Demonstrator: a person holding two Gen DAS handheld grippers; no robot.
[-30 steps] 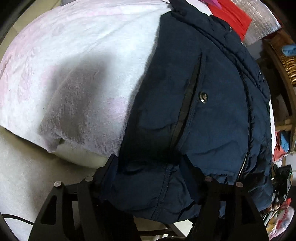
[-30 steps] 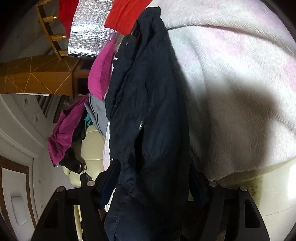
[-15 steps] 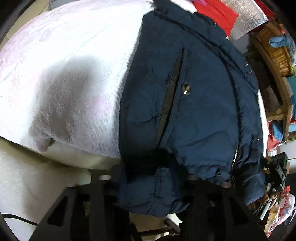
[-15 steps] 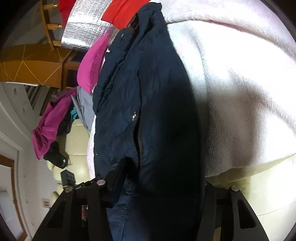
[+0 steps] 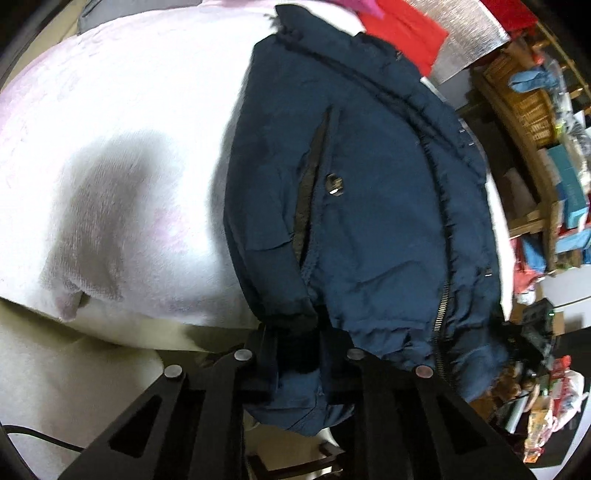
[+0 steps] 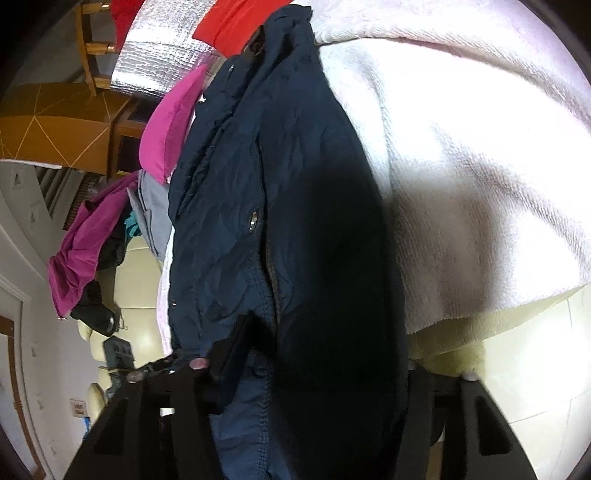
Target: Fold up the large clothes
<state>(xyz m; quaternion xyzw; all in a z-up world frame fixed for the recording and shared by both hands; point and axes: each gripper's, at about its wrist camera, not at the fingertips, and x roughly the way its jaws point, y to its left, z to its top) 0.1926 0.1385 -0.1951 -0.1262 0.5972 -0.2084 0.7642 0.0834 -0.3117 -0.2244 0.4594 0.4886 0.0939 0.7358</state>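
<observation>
The left hand-held gripper (image 5: 297,354) is clamped on the hem of a navy jacket (image 5: 369,206), with a dark fold of the hem pinched between its two black fingers (image 5: 266,354) and a lobe of cloth sagging below them. Ahead of this hand-held gripper the jacket stretches away, its slanted pocket opening (image 5: 308,184) and a small metal snap (image 5: 334,186) facing the camera, and its zipper (image 5: 441,306) running along the right edge. To the left of the jacket, and under it, lies a white fluffy blanket (image 5: 122,129) with a dull shadow across it; beyond the collar sit a red cloth (image 5: 402,33) and a silver foil sheet (image 5: 469,29), and far to the right stands a wooden shelf (image 5: 528,122) crowded with small things. The right hand-held gripper (image 6: 314,373) also grips the jacket (image 6: 266,166) at its near edge: the left finger (image 6: 229,350) presses into the cloth, while the right finger is hidden behind a deep black fold. From there the jacket runs straight ahead, lying on the blanket (image 6: 461,147), which spreads to the right. To the left of the jacket lie a pink garment (image 6: 170,125) and a magenta one (image 6: 85,251), with the foil sheet (image 6: 162,48) farther off.
</observation>
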